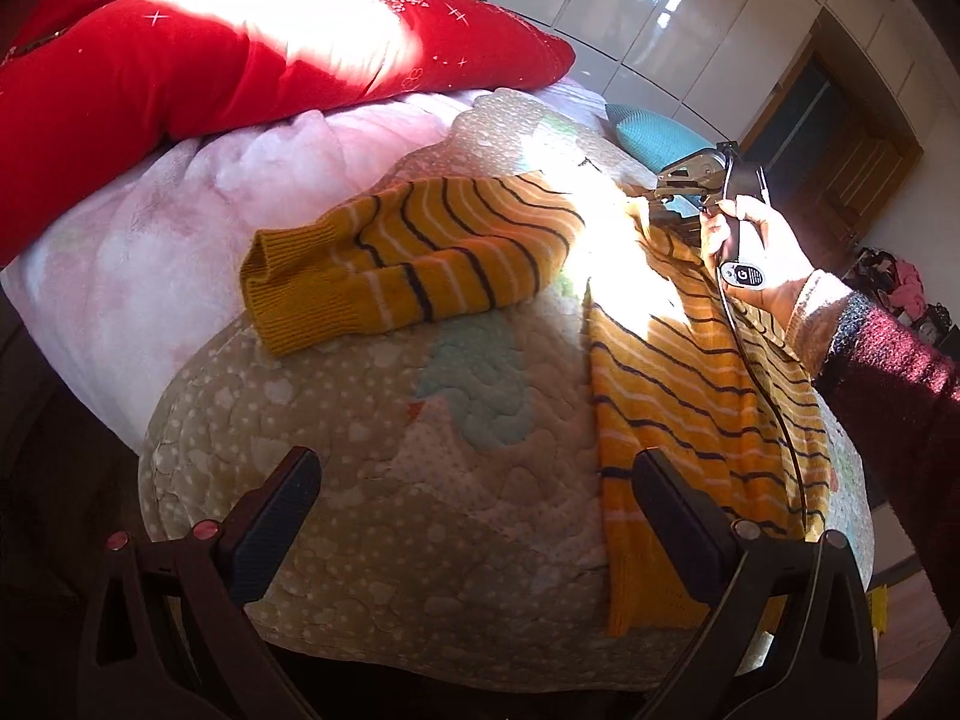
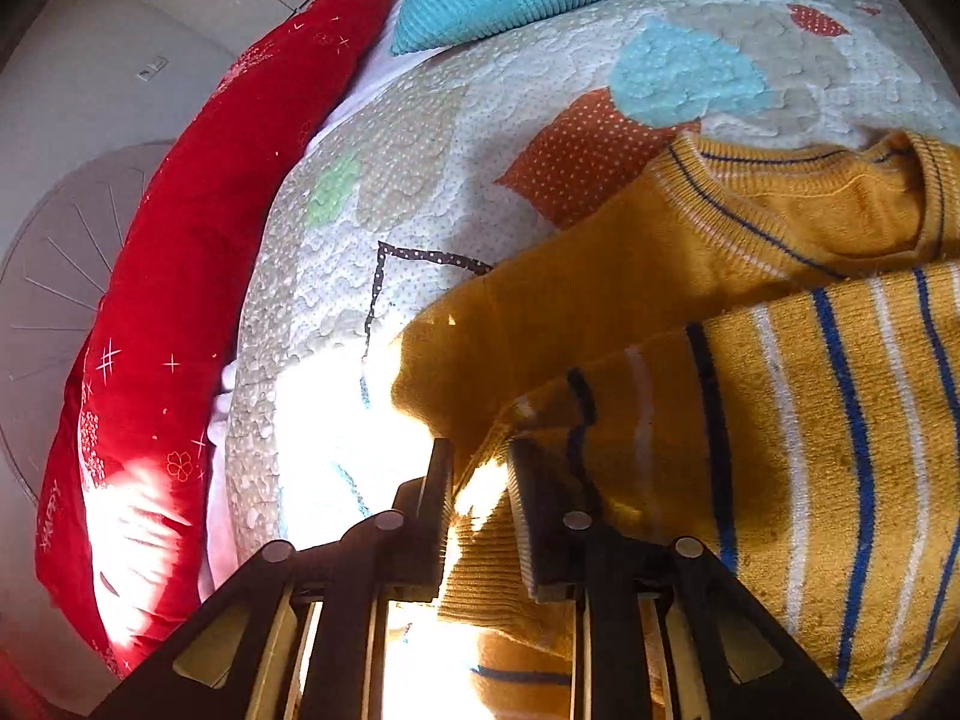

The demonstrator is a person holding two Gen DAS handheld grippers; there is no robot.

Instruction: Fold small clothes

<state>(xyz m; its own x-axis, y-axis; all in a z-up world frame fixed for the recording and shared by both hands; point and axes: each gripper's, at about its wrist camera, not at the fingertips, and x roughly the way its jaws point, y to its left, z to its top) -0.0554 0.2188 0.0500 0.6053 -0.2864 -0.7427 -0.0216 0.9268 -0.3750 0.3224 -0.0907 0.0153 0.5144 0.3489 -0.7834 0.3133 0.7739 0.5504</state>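
A small mustard-yellow sweater (image 1: 678,360) with navy and white stripes lies on the quilted bed cover (image 1: 420,468). One sleeve (image 1: 390,270) stretches out to the left, its ribbed cuff at the far left. My left gripper (image 1: 474,510) is open and empty, low over the quilt just left of the sweater's hem. My right gripper (image 1: 672,198) is at the sweater's far shoulder. In the right wrist view the right gripper (image 2: 480,468) is shut on a fold of the sweater (image 2: 750,420) near the ribbed collar (image 2: 810,192).
A long red pillow (image 1: 210,72) lies along the far left of the bed on a pink blanket (image 1: 180,210). A teal cushion (image 1: 648,132) sits behind the sweater. White wardrobe doors stand behind. The bed edge is close below my left gripper.
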